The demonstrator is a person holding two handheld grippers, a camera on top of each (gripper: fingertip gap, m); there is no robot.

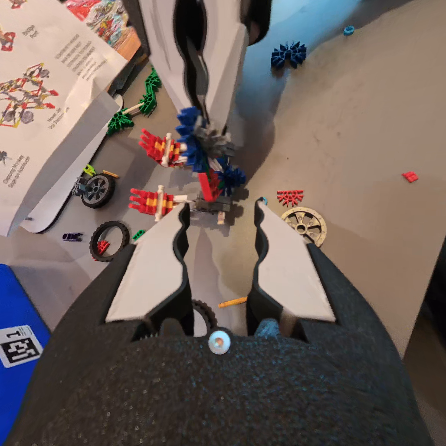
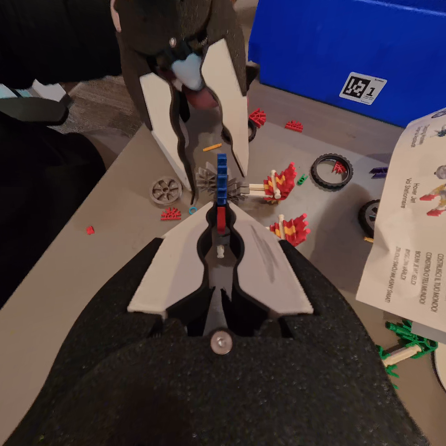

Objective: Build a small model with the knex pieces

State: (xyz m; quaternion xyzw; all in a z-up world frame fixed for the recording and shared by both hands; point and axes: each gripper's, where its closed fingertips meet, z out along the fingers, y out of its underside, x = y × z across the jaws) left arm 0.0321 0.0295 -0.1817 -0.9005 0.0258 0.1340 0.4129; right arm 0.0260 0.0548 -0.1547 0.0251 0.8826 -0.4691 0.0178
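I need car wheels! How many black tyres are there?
3: wheeled tyre beside the paper, loose tyre nearby, third tyre half hidden behind left jaws. Others may hide.

Toy model (image 2: 222,185): moulded plastic, slight sheen. Tyre (image 2: 331,172): matt black, treaded rubber look. Instruction sheet (image 1: 36,101): creased paper. Tabletop (image 1: 350,120): smooth, matt grey. Right gripper (image 2: 220,212) body: rough, grainy black; fingers (image 2: 178,263) smooth white.

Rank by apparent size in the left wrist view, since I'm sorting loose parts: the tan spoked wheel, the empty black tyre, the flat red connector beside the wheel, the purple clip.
1. Empty black tyre and tan spoked wheel: too alike to rank.
2. Flat red connector.
3. Purple clip.
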